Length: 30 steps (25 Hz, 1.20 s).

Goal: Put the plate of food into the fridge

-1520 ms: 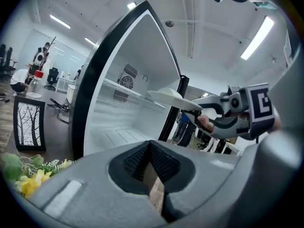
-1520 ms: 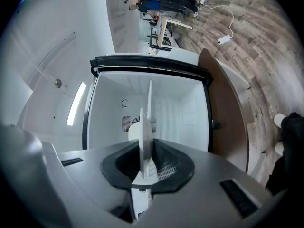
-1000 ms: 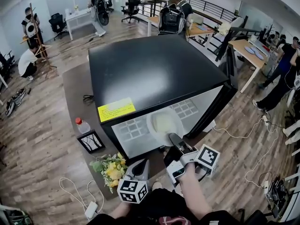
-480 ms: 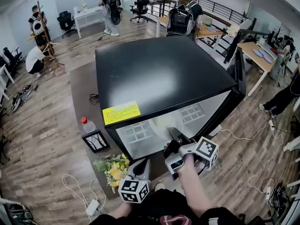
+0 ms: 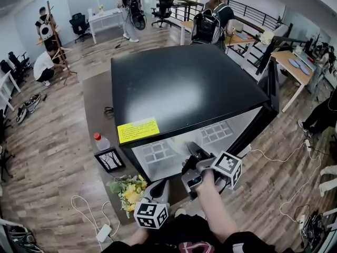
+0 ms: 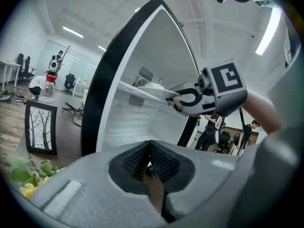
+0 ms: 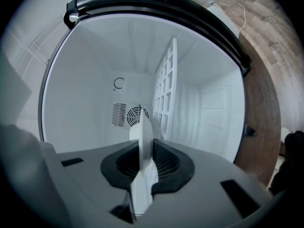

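Note:
The small black fridge [image 5: 184, 88] stands open, its door [image 5: 266, 109] swung to the right. My right gripper [image 5: 192, 153] reaches into the white opening, shut on the rim of the white plate [image 7: 143, 137], which shows edge-on between its pads. In the left gripper view the plate [image 6: 156, 86] carries pale food and lies level with the wire shelf [image 6: 135, 92], with the right gripper [image 6: 178, 101] at its near rim. In the head view the fridge top hides the plate. My left gripper [image 5: 161, 185] hangs low before the fridge, shut [image 6: 149, 158] with nothing in it.
Yellow flowers [image 5: 129, 188], a framed picture [image 5: 109, 159] and a red-capped bottle [image 5: 101, 141] lie on the floor left of the fridge. A fan vent [image 7: 130, 114] marks the fridge's back wall. Cables and a power strip [image 5: 103, 235] lie on the floor. People stand by desks behind.
My right gripper has moved forward into the fridge with the plate, which has slipped out of sight under the fridge top in the head view. The left gripper stays put.

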Motion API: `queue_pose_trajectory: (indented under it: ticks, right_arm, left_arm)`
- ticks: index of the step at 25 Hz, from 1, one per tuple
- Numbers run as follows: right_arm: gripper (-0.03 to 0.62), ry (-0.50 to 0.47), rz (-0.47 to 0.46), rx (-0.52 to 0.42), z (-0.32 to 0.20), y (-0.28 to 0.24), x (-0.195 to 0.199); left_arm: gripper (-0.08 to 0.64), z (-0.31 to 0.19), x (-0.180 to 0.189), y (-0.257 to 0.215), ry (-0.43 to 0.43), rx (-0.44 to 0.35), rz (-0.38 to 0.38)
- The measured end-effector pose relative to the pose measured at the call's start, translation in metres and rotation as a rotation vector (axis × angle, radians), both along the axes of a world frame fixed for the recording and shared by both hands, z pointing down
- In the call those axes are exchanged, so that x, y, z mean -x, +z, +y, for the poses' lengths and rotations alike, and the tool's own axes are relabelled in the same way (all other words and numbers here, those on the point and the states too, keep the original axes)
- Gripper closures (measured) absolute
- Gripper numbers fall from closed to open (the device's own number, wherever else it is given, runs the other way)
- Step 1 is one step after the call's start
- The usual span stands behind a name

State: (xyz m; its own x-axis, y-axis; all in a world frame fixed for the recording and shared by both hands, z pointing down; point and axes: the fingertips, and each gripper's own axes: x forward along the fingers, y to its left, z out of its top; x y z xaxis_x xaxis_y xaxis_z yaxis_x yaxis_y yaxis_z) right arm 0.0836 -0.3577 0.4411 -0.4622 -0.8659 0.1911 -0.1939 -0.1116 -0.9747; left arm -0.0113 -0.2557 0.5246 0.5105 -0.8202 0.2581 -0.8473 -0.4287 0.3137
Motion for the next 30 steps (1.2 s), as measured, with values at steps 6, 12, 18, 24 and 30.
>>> queue_pose_trajectory:
  ticks: [6,12,18,24,30]
  right_arm:
    - [0.537,-0.008,0.098,-0.006,-0.005,-0.003,0.003]
    - [0.535,-0.032,0.146,-0.005,-0.008,-0.004,0.002]
    - [0.509,-0.097,0.202,-0.081,-0.008,-0.012,0.008]
    - [0.365,-0.174,0.177,-0.172,-0.006,-0.03,0.017]
    - [0.302,-0.279,0.197,-0.268,0.003,-0.036,0.026]
  left_arm:
    - [0.554,-0.004,0.005,-0.002,-0.015,-0.006,0.001]
    - [0.554,-0.003,0.002,-0.003,-0.007,-0.008,-0.001]
    - [0.554,-0.002,-0.005,-0.003,0.011,-0.009,-0.007]
    - [0.554,0.0,-0.001,0.006,0.003,0.017,-0.025]
    - [0.554,0.003,-0.001,0.008,0.01,0.026,-0.029]
